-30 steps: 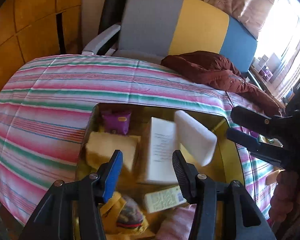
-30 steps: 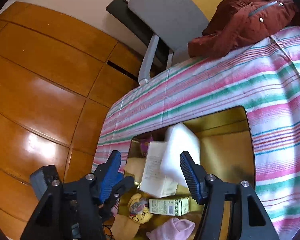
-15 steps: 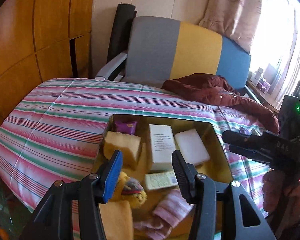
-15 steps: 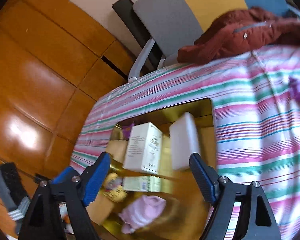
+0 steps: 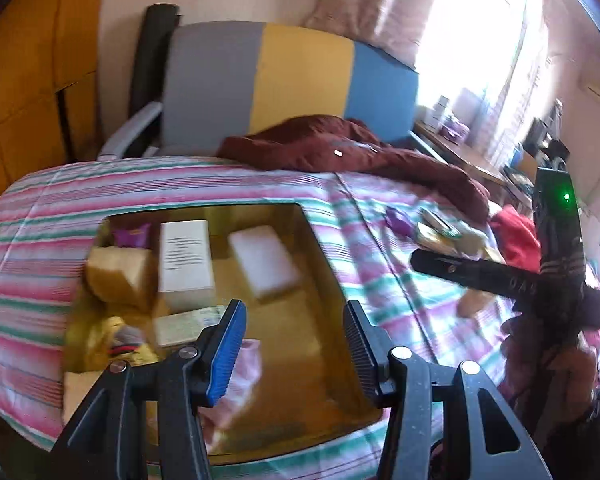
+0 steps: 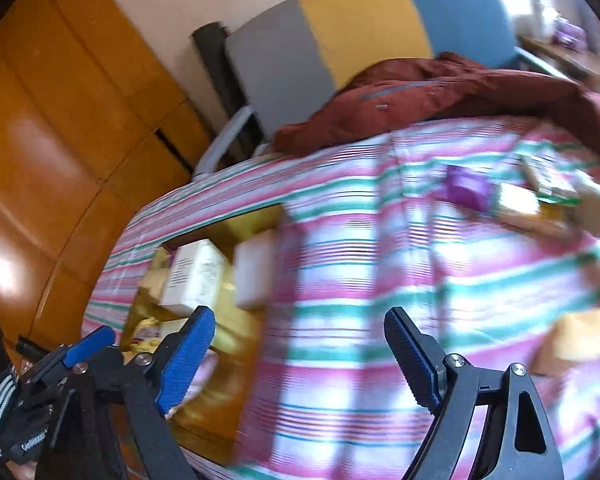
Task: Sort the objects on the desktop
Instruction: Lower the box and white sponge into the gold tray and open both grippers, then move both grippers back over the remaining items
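Your fingers (image 5: 226, 350) stand apart and empty on both grippers; the left gripper (image 5: 294, 346) hovers over the gold box (image 5: 284, 328), where the white block (image 5: 264, 258) lies near its far edge. The right gripper (image 6: 296, 364) faces the striped cloth (image 6: 360, 280); unsorted items (image 6: 512, 200) wait towards its far right corner, probably your next pick.

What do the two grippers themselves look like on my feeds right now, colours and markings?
Both are black plastic clamp-style frames with silver screws. The left gripper has a blue ribbed pad on one finger and a dark ribbed pad on the other. The right gripper carries blue ribbed pads; its housing shows a green light and faint, unreadable lettering in the left view.
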